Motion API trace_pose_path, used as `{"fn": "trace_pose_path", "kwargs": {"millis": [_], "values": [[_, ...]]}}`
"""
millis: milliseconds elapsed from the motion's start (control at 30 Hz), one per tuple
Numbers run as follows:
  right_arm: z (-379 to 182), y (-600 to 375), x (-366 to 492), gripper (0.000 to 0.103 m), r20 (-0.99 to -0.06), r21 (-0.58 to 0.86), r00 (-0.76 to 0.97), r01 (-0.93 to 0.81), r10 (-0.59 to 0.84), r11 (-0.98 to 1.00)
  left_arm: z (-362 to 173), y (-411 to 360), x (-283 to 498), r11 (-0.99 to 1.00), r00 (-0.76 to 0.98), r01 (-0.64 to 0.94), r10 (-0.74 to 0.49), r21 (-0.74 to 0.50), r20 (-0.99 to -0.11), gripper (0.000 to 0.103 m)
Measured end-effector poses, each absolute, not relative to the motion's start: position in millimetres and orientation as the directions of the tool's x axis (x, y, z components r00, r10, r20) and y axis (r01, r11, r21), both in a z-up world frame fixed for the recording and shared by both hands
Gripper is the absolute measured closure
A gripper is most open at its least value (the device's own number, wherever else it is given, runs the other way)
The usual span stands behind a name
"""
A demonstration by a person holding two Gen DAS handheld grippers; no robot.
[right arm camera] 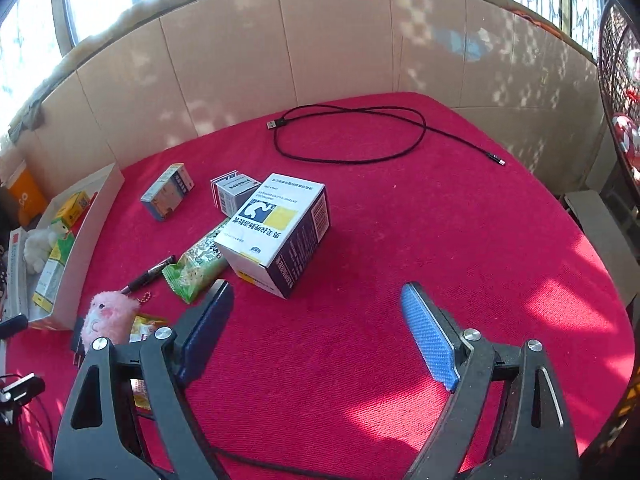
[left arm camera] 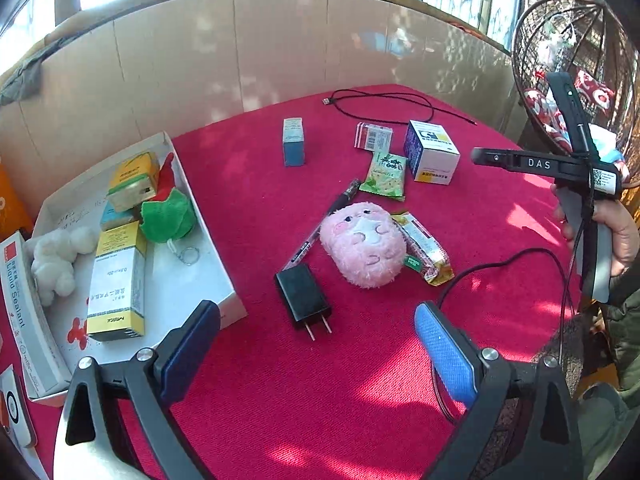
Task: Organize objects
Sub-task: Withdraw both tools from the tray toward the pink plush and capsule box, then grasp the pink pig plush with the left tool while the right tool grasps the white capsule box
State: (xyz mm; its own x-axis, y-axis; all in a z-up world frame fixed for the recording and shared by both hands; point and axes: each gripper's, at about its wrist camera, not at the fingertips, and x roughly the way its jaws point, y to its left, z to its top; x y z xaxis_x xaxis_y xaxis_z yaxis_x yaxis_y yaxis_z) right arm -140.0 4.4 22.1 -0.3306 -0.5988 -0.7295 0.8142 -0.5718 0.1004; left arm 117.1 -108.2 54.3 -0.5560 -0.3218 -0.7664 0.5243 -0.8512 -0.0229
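My left gripper (left arm camera: 317, 310) is open and empty, low over the red cloth, with a black charger plug (left arm camera: 304, 298) lying just past its fingertips. Beyond that lie a pink plush (left arm camera: 364, 244), a pen (left arm camera: 320, 224), a snack bar (left arm camera: 426, 248) and a green snack packet (left arm camera: 386, 176). My right gripper (right arm camera: 317, 290) is open with nothing between its fingers. It hangs just short of a white, blue and yellow box (right arm camera: 276, 228). A white tray (left arm camera: 208, 280) at the left holds boxes, a green plush (left arm camera: 168, 216) and a white plush (left arm camera: 56, 260).
A small blue box (left arm camera: 294, 140) and a striped box (left arm camera: 374, 136) stand farther back, with a black USB cable (right arm camera: 352, 136) looped at the far edge. Cardboard walls ring the table. A wicker chair (left arm camera: 568, 60) stands at the right, where a hand (left arm camera: 618, 232) holds the other gripper.
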Motion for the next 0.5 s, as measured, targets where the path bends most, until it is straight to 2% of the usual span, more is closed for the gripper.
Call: {"fn": "trace_pose_path", "kwargs": {"millis": [167,233,333,433,467,500], "values": [[23,-33,-138,0.017,-0.73,0.105,-0.3,0.839,-0.614,-0.534,49,-117,78,-0.872,-0.553,0.489,-0.291,-0.021,-0.781,0.008],[24,-55,-129,0.017,-0.727,0.065,-0.319,0.849,-0.608,-0.524,48,-122,69,-0.876,-0.559,0.481,-0.277,-0.034,-0.781,0.008],[13,-87,-124,0.017,-0.755,-0.023,-0.384,0.826,-0.531,-0.564,45,-128,55,-0.88,-0.545,0.475,-0.281,-0.015,-0.79,0.008],[-1,-102,-133,0.017,-0.782,-0.03,-0.396,0.796,-0.482,-0.605,42,-132,40,-0.886,-0.533,0.464,-0.273,-0.007,-0.801,0.008],[-4,-101,-136,0.019,-0.787,-0.013,-0.387,0.79,-0.481,-0.613,40,-132,36,-0.887,-0.526,0.461,-0.273,0.0,-0.805,0.008],[-6,-98,-140,0.03,-0.787,0.004,-0.381,0.783,-0.485,-0.622,37,-131,32,-0.888,-0.518,0.46,-0.276,0.008,-0.81,0.01]]}}
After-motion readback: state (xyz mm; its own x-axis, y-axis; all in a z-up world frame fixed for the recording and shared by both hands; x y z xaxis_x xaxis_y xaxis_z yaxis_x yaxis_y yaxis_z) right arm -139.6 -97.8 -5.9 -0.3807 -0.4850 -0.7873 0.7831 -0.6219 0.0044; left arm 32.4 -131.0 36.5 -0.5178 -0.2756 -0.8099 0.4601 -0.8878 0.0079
